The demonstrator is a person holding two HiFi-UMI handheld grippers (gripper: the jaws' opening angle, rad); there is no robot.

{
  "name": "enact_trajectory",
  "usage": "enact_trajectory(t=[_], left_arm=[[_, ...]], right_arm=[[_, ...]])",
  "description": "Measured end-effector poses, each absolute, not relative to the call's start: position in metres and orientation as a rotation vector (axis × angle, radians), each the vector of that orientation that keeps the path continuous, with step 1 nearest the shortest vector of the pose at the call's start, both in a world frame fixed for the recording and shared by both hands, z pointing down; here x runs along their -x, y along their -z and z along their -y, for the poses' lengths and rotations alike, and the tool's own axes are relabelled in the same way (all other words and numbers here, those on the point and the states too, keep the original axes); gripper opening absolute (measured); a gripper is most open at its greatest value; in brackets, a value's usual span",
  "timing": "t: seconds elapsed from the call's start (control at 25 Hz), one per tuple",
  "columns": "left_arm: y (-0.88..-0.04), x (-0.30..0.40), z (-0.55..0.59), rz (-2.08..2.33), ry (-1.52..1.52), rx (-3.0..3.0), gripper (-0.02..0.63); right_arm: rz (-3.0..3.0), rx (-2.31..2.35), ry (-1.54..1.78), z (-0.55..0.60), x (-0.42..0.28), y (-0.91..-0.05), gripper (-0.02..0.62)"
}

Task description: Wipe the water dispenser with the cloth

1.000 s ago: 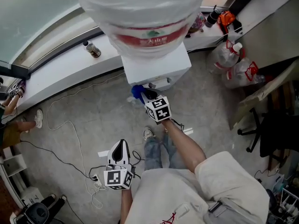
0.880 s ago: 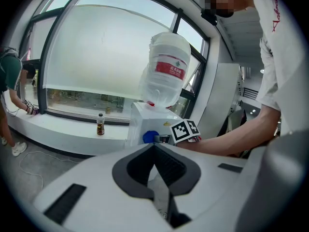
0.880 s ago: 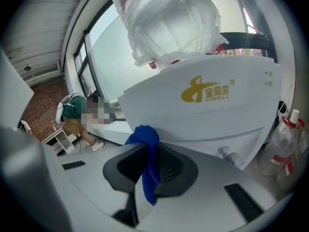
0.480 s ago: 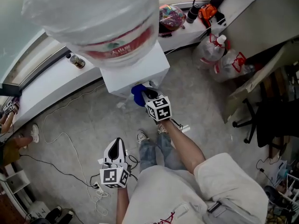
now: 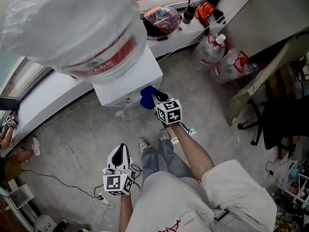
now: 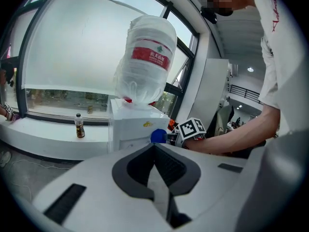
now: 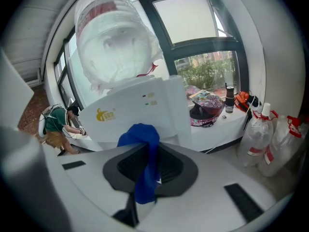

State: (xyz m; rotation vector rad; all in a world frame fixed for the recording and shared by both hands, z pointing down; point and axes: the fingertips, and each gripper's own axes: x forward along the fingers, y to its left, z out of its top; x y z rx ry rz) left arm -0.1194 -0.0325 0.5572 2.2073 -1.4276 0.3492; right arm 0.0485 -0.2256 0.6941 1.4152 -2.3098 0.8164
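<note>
The right tongs (image 7: 145,170) are clamped on one blue cloth (image 7: 141,138). The cloth is right at the front of the white water dispenser (image 7: 140,108), near the middle of the head view, and it seems to touch it. I think the wiping is under way or only just starting. The front is getting the cloth, and the sides and top look left to do, but no picture shows which parts are clean. The left tongs (image 6: 157,175) are pressed together with nothing in them, low in the head view, well apart from the dispenser. Counting: one dispenser, one big water bottle (image 5: 72,28) on top, one cloth, two tongs — and one small bottle (image 6: 79,125) on the window ledge.
</note>
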Motion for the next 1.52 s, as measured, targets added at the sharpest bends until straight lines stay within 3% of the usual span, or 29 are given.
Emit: enact_trajectory(t=[0.84, 1.2, 1.52], left_arm=[[-0.562, 0.07, 0.058, 1.347, -0.384, -2.253, 0.012], [-0.556, 0.068, 0.053, 1.347, -0.371, -2.273, 0.012], [-0.531, 0.069, 0.06, 1.385, -0.295, -2.336, 0.012]], right_arm=[[2.244, -1.59, -0.862, 0.249, -0.135, -0.697, 0.052], [2.258, -1.606, -0.817, 0.236, -0.139, -0.681, 0.052], [2.386, -1.568, -0.553, 0.228, -0.115, -0.604, 0.052]])
